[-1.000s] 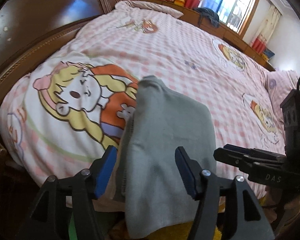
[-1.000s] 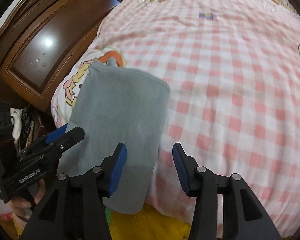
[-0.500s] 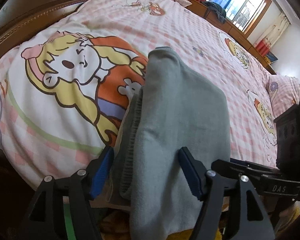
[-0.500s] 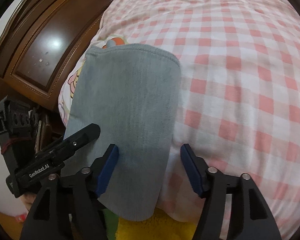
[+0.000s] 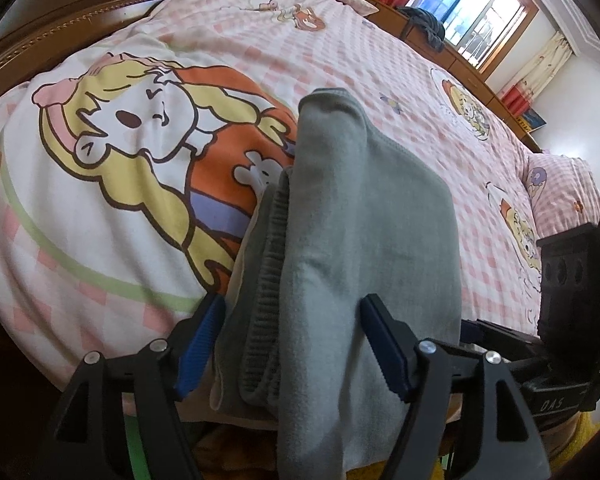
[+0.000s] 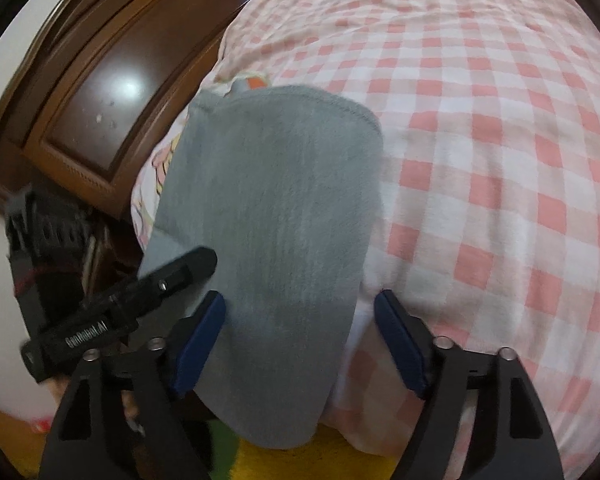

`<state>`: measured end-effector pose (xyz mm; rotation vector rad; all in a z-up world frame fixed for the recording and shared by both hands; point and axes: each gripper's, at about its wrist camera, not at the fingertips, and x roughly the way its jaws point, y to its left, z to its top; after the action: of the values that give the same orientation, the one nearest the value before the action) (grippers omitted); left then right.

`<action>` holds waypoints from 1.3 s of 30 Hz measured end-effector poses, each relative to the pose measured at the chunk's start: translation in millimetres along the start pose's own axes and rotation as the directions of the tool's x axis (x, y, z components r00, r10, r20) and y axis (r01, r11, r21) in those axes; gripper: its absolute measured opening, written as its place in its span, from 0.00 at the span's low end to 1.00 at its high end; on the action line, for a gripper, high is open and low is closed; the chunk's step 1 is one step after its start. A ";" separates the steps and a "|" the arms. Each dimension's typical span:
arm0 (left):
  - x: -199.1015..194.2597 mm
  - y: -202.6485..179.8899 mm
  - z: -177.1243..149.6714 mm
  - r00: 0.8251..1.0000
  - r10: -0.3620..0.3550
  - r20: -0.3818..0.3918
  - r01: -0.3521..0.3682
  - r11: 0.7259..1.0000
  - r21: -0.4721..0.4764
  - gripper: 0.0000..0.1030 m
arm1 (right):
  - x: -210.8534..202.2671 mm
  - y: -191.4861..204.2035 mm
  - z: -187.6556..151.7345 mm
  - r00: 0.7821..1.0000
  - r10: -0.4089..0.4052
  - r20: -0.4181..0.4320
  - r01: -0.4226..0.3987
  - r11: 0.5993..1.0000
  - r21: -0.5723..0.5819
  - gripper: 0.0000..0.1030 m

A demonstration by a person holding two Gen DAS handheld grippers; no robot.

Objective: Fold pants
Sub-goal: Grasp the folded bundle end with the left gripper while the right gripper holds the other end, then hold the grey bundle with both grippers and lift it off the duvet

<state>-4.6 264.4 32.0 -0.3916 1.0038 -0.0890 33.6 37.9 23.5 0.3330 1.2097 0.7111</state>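
Note:
Grey pants point(image 5: 364, 240), folded into a thick narrow stack, lie over the near edge of the bed and hang off it. My left gripper point(image 5: 292, 344) straddles the stack's near end. Its jaws are opening, with the cloth between them and the right pad lying over the fabric. In the right wrist view the pants point(image 6: 276, 208) show a smooth top and a hemmed far end. My right gripper point(image 6: 300, 340) is closing around their right part, with a gap still between cloth and right pad. One of the left gripper's fingers point(image 6: 176, 276) lies by the pants' left edge.
The bed's pink checked quilt point(image 6: 480, 120) has a big cartoon print point(image 5: 120, 140) left of the pants. Dark wooden bed boards point(image 6: 100, 120) stand at the left. A pillow point(image 5: 560, 184), low cabinets and a window point(image 5: 472, 12) are beyond. Something yellow point(image 6: 280, 460) lies below the bed's edge.
Both grippers have sunk closer to the pants and tipped further down. Both pairs of jaws stand wider than a second ago. The pants lie where they were.

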 end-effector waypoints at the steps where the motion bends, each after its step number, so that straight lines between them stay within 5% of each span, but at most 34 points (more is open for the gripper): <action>1: 0.1 0.0 0.0 1.000 -0.001 0.000 0.001 1.000 -0.001 0.73 | -1.0 -2.4 1.3 1.000 0.018 0.005 -0.019 1.000 0.023 0.59; 39: -2.0 3.9 -5.4 1.000 -0.026 0.016 0.027 0.999 -0.040 0.67 | 12.9 1.1 8.6 0.998 0.044 0.045 -0.043 0.999 -0.010 0.42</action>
<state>-10.6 267.0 29.6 -0.4415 0.9860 -0.0897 43.4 48.3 17.5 0.3668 1.1594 0.7430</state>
